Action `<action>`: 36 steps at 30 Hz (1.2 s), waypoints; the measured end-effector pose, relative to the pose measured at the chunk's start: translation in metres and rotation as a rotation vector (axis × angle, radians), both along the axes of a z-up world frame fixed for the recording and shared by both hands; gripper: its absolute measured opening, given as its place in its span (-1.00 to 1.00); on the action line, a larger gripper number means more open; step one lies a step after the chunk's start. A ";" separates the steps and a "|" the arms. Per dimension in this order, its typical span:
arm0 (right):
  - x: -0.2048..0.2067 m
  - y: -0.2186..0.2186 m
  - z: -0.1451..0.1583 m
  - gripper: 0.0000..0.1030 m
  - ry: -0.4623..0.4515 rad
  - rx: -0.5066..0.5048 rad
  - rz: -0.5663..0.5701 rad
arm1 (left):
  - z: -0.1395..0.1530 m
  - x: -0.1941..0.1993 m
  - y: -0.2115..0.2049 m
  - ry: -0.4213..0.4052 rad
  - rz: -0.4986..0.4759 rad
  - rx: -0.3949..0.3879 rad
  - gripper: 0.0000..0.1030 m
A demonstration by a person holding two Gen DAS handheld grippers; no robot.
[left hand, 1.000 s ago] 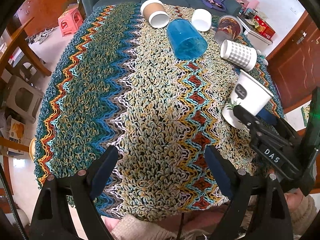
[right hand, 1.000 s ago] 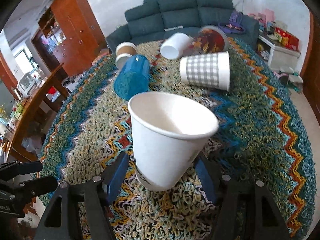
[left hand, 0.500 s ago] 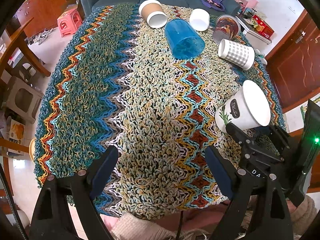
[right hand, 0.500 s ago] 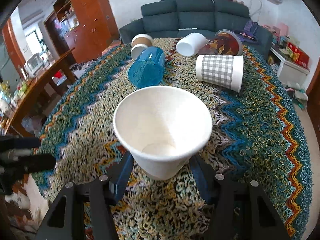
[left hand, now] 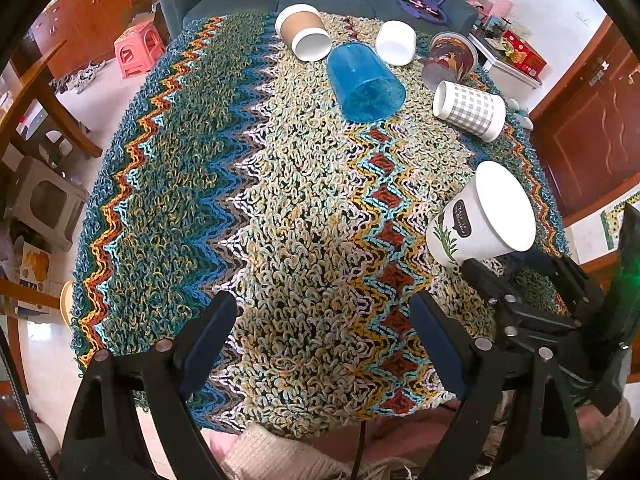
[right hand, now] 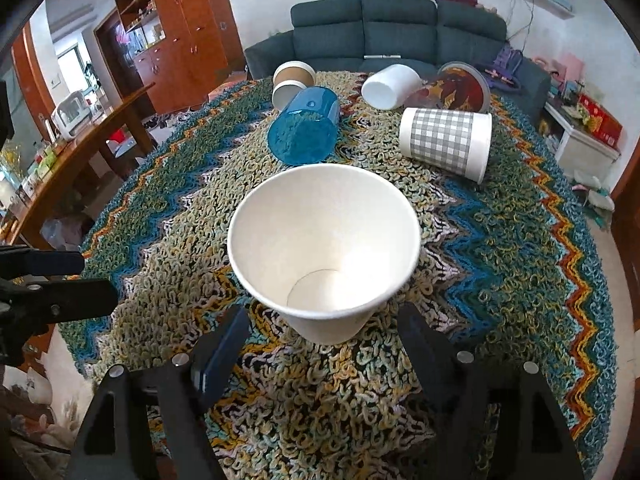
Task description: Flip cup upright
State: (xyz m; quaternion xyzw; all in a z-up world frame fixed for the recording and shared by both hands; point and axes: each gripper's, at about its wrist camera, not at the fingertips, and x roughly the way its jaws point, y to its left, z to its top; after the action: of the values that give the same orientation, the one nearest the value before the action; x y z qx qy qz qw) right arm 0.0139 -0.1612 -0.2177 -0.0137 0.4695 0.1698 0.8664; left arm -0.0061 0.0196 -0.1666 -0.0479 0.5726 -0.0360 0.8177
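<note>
A white paper cup (right hand: 324, 248) with a plant print stands upright on the woolly cloth, mouth up; it also shows in the left wrist view (left hand: 480, 216). My right gripper (right hand: 324, 344) is open, its fingers spread to either side just behind the cup's base and clear of it; it shows in the left wrist view (left hand: 528, 280) at the right. My left gripper (left hand: 316, 336) is open and empty above the near edge of the table.
Several cups lie on their sides at the far end: a blue transparent one (right hand: 306, 128), a grey checked one (right hand: 448, 140), a white one (right hand: 390, 86), a brown one (right hand: 290, 80) and a dark patterned one (right hand: 460, 88). A sofa (right hand: 384, 36) stands behind the table.
The right gripper has opened and let go of the white cup, which now stands on the cloth. The gripper has drawn back a little. The left gripper has hardly moved.
</note>
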 end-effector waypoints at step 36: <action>0.008 -0.016 0.177 0.50 -0.004 -0.065 -0.210 | 0.134 0.020 -0.015 -0.187 0.046 0.047 0.76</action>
State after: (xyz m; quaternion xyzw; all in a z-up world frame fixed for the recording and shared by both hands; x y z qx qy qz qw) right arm 0.0222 -0.1768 -0.0405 0.0072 0.4719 0.0627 0.8794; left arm 0.0142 0.0042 -0.0328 -0.0384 0.4934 -0.0083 0.8689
